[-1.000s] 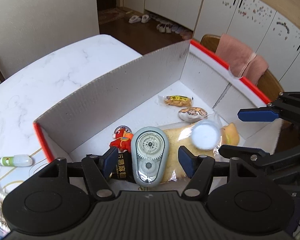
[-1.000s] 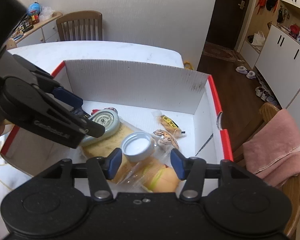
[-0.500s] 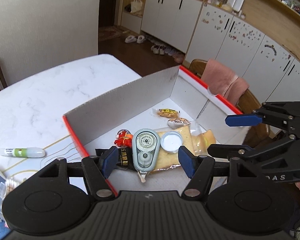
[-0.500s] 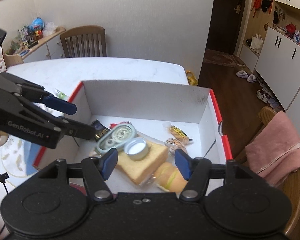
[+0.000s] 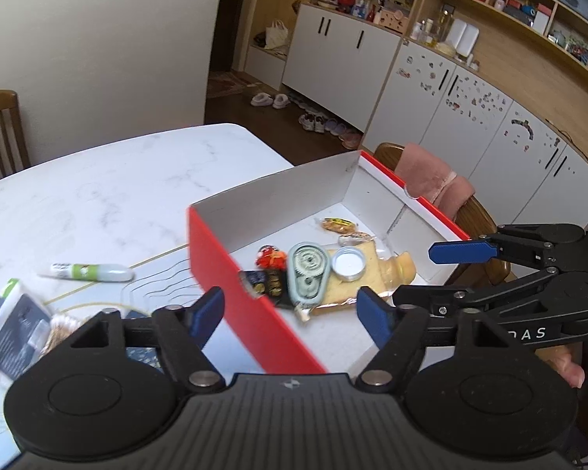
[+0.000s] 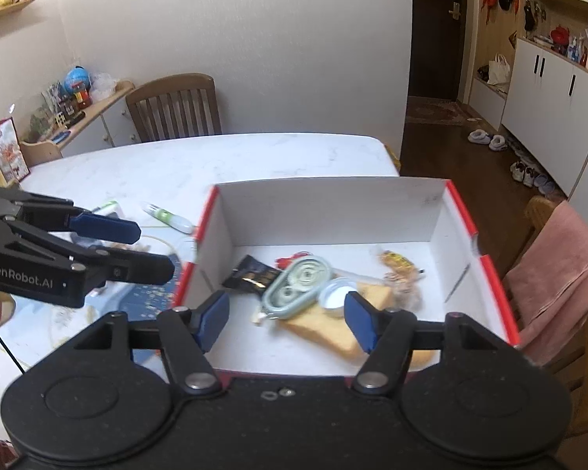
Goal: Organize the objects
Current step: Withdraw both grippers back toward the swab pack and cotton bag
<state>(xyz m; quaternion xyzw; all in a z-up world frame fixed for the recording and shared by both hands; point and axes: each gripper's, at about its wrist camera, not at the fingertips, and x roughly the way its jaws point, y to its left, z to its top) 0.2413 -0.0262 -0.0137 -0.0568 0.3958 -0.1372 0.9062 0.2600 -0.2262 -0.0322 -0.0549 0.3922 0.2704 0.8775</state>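
Note:
A red-and-white cardboard box (image 5: 231,258) stands open on the white table. Inside lie a grey-green correction tape (image 5: 307,274), a white cap (image 5: 348,262), a bagged bread slice (image 6: 325,329), a black sachet (image 5: 264,282), a red toy (image 5: 270,256) and wrapped snacks (image 5: 337,225). My left gripper (image 5: 290,313) hovers over the box's near red wall, its jaws opening with nothing between them. My right gripper (image 6: 287,313) hangs above the box's front edge. Its jaws are also opening, and they hold nothing. Each gripper shows in the other's view: the right gripper (image 5: 435,274) and the left gripper (image 6: 137,248).
A green-and-white tube (image 5: 90,272) lies on the table left of the box, with a dark packet (image 5: 15,325) near the front left corner. A pink towel (image 6: 556,266) drapes a wooden chair right of the box. Another chair (image 6: 176,105) stands at the far wall.
Both grippers have drawn back and up from the box, so it looks smaller, and their jaws stand wider. The correction tape and white cap stay lying in the box.

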